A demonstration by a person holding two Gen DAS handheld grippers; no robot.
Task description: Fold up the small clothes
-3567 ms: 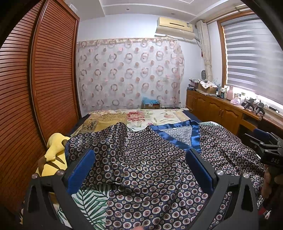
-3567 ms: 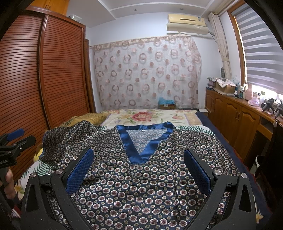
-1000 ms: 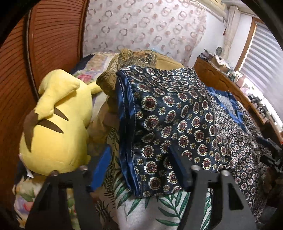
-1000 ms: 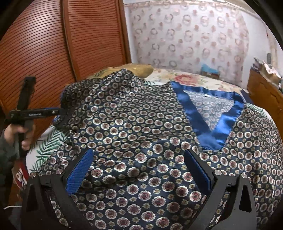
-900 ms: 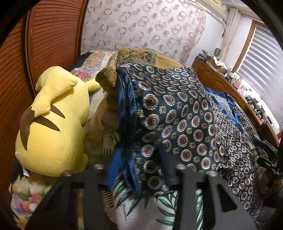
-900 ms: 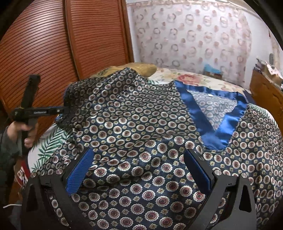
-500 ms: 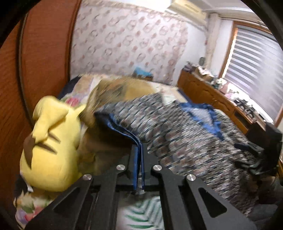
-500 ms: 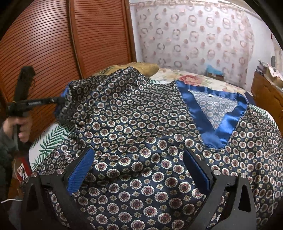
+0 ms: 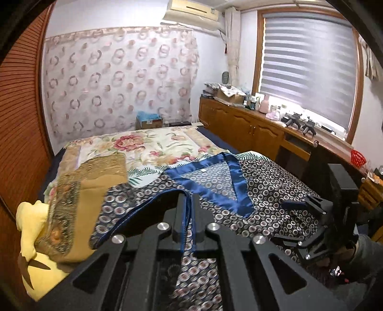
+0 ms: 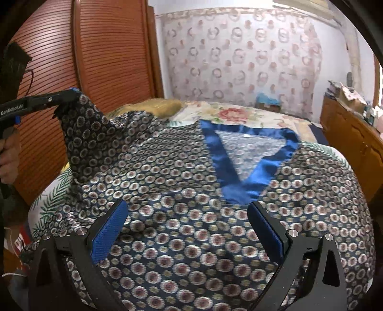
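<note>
Satin top (image 10: 191,191) sleeve pinched in left jaws; right jaws wide, empty.

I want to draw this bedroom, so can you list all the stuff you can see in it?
patterned top: one, navy with round motifs and blue satin trim, spread on the bed, left sleeve lifted
bed: one, floral cover, middle of the room
plush toy: one, yellow, left edge of the bed
cushion: one, mustard-gold, beside the plush toy
wardrobe doors: reddish-brown, slatted, left wall
curtain: one, pale with ring print, back wall
air conditioner: one, cream, above the curtain
cabinet: wooden, cluttered top, under the window
blind: one, grey striped, on the window
left gripper: black, shut on the sleeve hem
right gripper: black with blue pads, open above the top
</note>
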